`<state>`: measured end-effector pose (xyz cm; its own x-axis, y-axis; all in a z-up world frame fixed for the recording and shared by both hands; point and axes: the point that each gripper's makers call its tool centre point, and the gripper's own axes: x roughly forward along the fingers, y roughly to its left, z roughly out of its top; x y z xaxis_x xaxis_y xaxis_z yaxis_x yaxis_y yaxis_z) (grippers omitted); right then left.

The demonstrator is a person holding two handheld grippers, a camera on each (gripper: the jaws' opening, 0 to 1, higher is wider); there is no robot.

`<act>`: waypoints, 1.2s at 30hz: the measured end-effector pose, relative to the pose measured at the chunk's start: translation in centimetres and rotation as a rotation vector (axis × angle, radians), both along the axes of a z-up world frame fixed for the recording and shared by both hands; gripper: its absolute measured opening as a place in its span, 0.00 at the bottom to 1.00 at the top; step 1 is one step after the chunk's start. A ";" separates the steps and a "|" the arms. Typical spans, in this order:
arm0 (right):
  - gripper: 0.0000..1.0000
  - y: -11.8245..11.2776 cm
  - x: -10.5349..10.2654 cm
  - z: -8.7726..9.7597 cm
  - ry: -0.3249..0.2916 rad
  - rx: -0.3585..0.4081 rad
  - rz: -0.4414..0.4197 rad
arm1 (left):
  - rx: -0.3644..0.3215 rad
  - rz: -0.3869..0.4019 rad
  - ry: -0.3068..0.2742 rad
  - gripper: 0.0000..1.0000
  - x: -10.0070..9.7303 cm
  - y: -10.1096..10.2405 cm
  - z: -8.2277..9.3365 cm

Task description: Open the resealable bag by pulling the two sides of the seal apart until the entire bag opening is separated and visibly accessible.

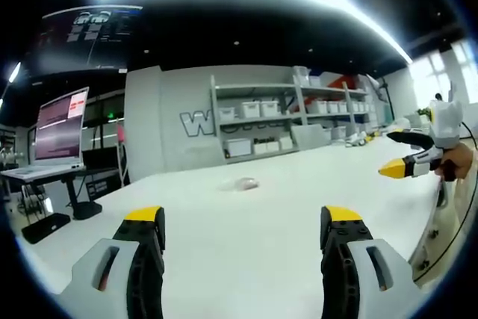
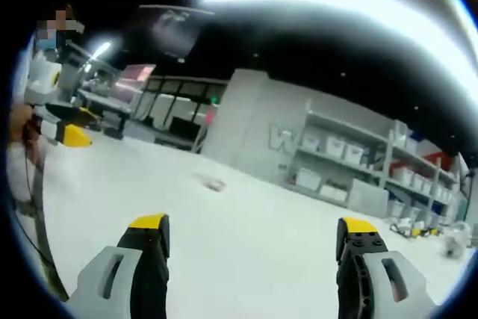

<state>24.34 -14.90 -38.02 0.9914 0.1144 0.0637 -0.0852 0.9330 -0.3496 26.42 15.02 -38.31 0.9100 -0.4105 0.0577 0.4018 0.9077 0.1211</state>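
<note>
A small clear resealable bag [image 1: 240,183] lies flat on the white table [image 1: 246,252], far ahead of both grippers. In the left gripper view my left gripper [image 1: 243,218] stands open above the table with nothing between its yellow-tipped jaws. My right gripper [image 1: 403,162] comes in from the right edge, held by a hand, well to the right of the bag. In the right gripper view my right gripper [image 2: 252,225] is open and empty too. There the bag [image 2: 211,182] sits ahead and slightly left, and the left gripper [image 2: 71,136] shows at the far left.
Grey shelves [image 1: 284,121] with white bins stand behind the table's far side. A lit screen [image 1: 60,128] on a stand is off the table to the left. The table's right edge [image 1: 433,214] runs close to the person's hand. Small objects [image 2: 426,229] sit at the far right end.
</note>
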 end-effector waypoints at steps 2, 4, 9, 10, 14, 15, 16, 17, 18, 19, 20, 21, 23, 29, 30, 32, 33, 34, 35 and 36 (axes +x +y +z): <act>0.94 0.0 0.2 0.0 -0.002 -0.011 0.000 | 0.002 0.000 0.000 0.84 0.0 0.0 0.0; 0.94 -0.1 0.4 0.0 0.000 -0.016 0.000 | 0.001 0.001 0.000 0.84 0.0 0.1 0.0; 0.94 0.1 0.7 -0.1 0.010 -0.040 0.010 | 0.000 0.002 -0.001 0.84 0.0 0.2 0.0; 0.94 0.2 0.8 -0.1 0.013 -0.049 0.012 | 0.000 0.002 -0.001 0.84 0.0 0.2 0.0; 0.94 0.5 1.0 -0.1 0.016 -0.088 0.017 | 0.001 0.002 0.002 0.84 0.1 0.2 -0.1; 0.94 0.6 1.1 -0.1 0.016 -0.097 0.020 | 0.001 0.001 0.002 0.84 0.0 0.2 -0.2; 0.94 0.7 1.3 -0.1 0.020 -0.108 0.025 | 0.000 0.001 0.001 0.84 0.0 0.2 -0.1; 0.94 0.7 1.4 -0.2 0.023 -0.112 0.026 | -0.001 0.001 0.001 0.84 0.0 0.2 -0.1; 0.94 0.8 1.5 -0.3 0.027 -0.121 0.030 | -0.002 0.001 0.001 0.84 0.0 0.3 -0.1; 0.94 0.9 1.5 -0.3 0.029 -0.125 0.032 | -0.002 0.001 0.001 0.84 0.0 0.3 -0.1; 0.94 1.0 1.6 -0.4 0.030 -0.132 0.035 | -0.002 0.002 0.002 0.84 0.0 0.3 -0.2; 0.94 1.1 1.6 -0.4 0.031 -0.137 0.037 | -0.001 0.003 0.003 0.84 0.0 0.3 -0.2; 0.94 1.3 1.8 -0.5 0.034 -0.157 0.043 | 0.001 0.003 0.004 0.84 -0.1 0.3 -0.2; 0.96 1.4 2.2 -0.5 0.029 -0.216 0.040 | 0.000 0.005 0.002 0.84 -0.1 0.4 -0.1; 0.96 1.4 2.3 -0.5 0.029 -0.221 0.040 | 0.000 0.004 0.002 0.84 -0.1 0.4 -0.2; 0.96 1.5 2.4 -0.5 0.029 -0.226 0.045 | 0.001 0.004 0.005 0.84 -0.1 0.4 -0.2; 0.96 1.5 2.5 -0.5 0.030 -0.226 0.048 | 0.002 0.004 0.005 0.84 -0.1 0.3 -0.2; 0.95 1.5 2.6 -0.6 0.030 -0.226 0.051 | 0.002 0.003 0.005 0.84 -0.1 0.3 -0.2; 0.95 1.5 2.6 -0.6 0.028 -0.226 0.052 | 0.001 0.003 0.005 0.84 -0.1 0.3 -0.2; 0.95 1.5 2.7 -0.6 0.027 -0.224 0.054 | 0.001 0.003 0.005 0.84 -0.1 0.3 -0.2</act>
